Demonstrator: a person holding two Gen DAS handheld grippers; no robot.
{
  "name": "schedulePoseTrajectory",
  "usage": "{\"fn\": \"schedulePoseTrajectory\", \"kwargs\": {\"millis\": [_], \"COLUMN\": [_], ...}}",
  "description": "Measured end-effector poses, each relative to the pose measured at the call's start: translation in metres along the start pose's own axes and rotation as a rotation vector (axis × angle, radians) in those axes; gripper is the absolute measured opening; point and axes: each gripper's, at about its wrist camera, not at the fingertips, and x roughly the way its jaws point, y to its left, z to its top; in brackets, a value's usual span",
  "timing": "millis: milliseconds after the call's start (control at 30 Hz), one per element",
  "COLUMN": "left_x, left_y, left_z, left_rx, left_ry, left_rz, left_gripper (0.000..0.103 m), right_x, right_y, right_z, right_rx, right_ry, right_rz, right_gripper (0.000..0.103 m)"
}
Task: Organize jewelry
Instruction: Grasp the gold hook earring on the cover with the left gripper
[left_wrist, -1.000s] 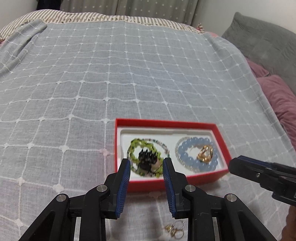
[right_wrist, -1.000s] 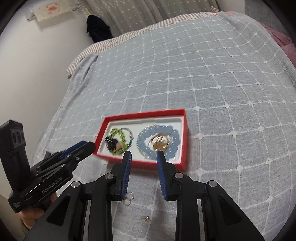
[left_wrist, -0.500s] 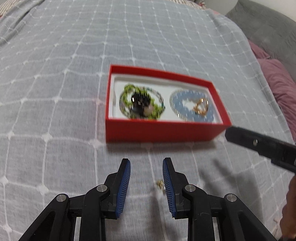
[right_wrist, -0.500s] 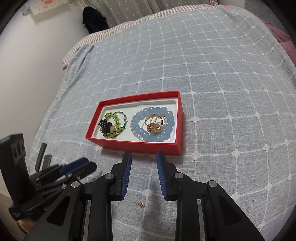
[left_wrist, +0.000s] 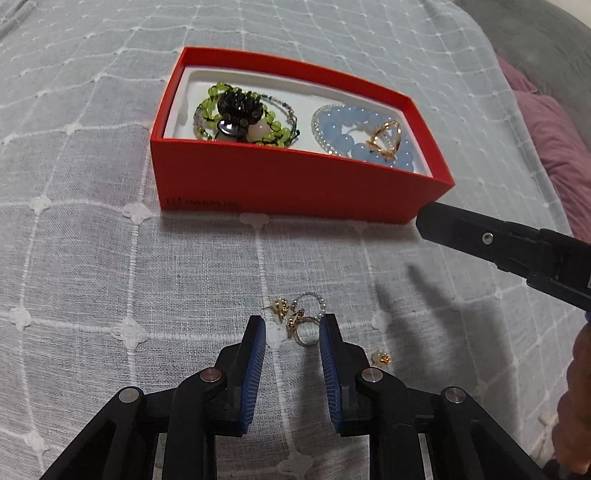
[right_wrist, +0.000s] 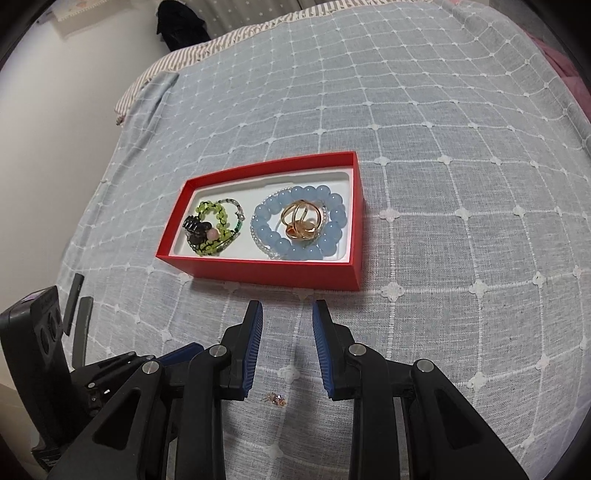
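Note:
A red box sits on the bed. It holds a green bead bracelet with a black clip on the left, and a blue bead bracelet with a gold ring piece on the right. My left gripper is open and low over a small pile of gold rings and earrings on the cover. A single earring lies to its right. My right gripper is open and empty, above a small earring.
The grey checked bedcover spreads all around the box. Purple and grey pillows lie at the right. The right gripper's finger reaches in near the box's right corner. The left gripper body stands at lower left.
My left gripper has drawn back from the box and dropped toward the loose rings in front of it. My right gripper has pulled back and risen a little.

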Motion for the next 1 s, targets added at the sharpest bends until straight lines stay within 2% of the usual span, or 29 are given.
{"fn": "schedulePoseTrajectory", "kwargs": {"millis": [200,367,467,533,633,800,1000], "left_x": [0.002,0.007,0.010,0.012,0.014,0.005,-0.011], "left_y": [-0.004,-0.009,-0.010,-0.013,-0.017,-0.015,-0.003], "left_z": [-0.002,-0.003,-0.003,-0.003,-0.004,-0.001,0.008], "left_rx": [0.010,0.024,0.036,0.049,0.071,0.078,0.036], "left_ry": [-0.010,-0.009,-0.011,-0.010,-0.013,-0.031,-0.062], "left_rz": [0.023,0.041,0.053,0.064,0.075,0.050,0.015], "left_gripper": [0.023,0.018,0.013,0.004,0.000,0.000,0.000], "right_x": [0.002,0.005,0.006,0.007,0.007,0.007,0.014], "right_y": [0.002,0.000,0.001,0.002,0.002,0.002,0.006], "right_z": [-0.001,-0.001,-0.002,-0.002,-0.002,-0.002,-0.005], "right_rx": [-0.009,0.000,0.000,-0.002,-0.008,-0.010,-0.036], "right_ry": [0.007,0.013,0.017,0.017,0.019,0.019,0.037], "right_rz": [-0.001,-0.008,-0.006,-0.005,-0.005,-0.002,0.005], "right_gripper": [0.030,0.030,0.030,0.030,0.030,0.030,0.030]}}
